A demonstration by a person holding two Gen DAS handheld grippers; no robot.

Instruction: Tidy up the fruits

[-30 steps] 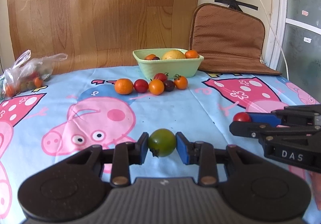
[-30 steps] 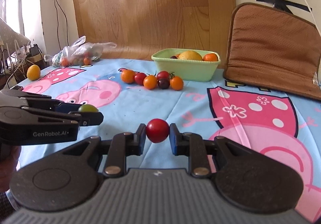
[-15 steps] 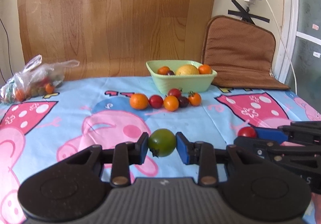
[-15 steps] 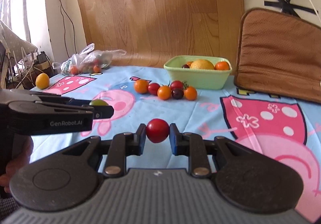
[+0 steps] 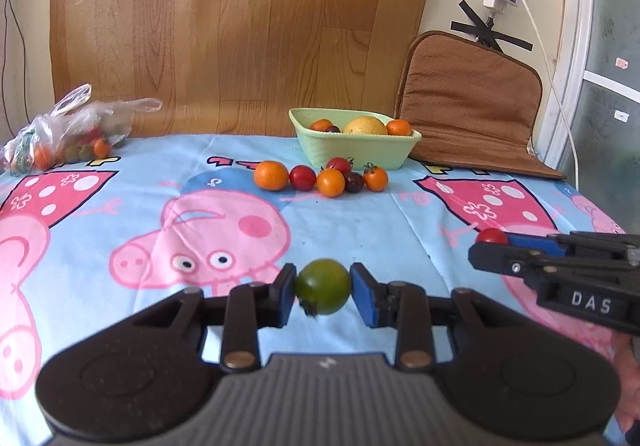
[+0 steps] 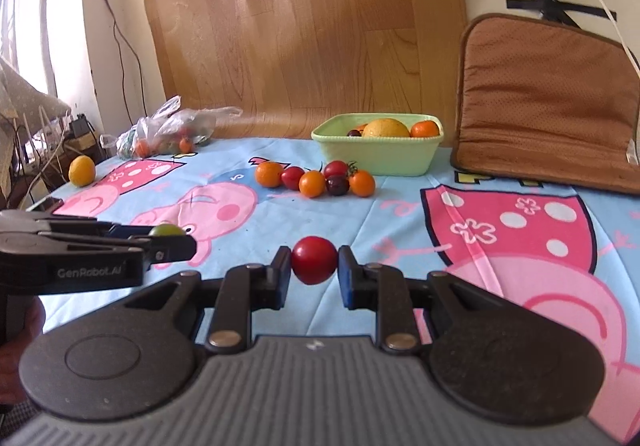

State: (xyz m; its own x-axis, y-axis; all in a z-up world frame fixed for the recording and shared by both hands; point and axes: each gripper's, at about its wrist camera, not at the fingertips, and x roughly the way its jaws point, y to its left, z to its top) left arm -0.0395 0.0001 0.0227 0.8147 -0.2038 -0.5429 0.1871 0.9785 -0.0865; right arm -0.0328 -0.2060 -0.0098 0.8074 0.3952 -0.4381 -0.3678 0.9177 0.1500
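The tabletop (image 5: 360,230) lay under a blue cartoon-pig cloth, with a wooden board (image 5: 240,26) leaning behind it at 12 o'clock and a brown cushion (image 5: 472,106) at 2 o'clock. A plastic bag (image 5: 68,134) of small fruit sat at 10 o'clock. The green bowl (image 5: 356,154) stood at the far edge at 12 o'clock, holding a yellow fruit, two orange ones and a dark one. Just in front of it a row of fruit (image 5: 320,178) lay touching one another on the cloth. Your left gripper (image 5: 323,288) had its jaws clenched on a green tomato (image 5: 323,287), held above the cloth near you. Your right gripper (image 6: 314,261), at 3 o'clock from the left, had its jaws clenched on a red tomato (image 6: 314,260).
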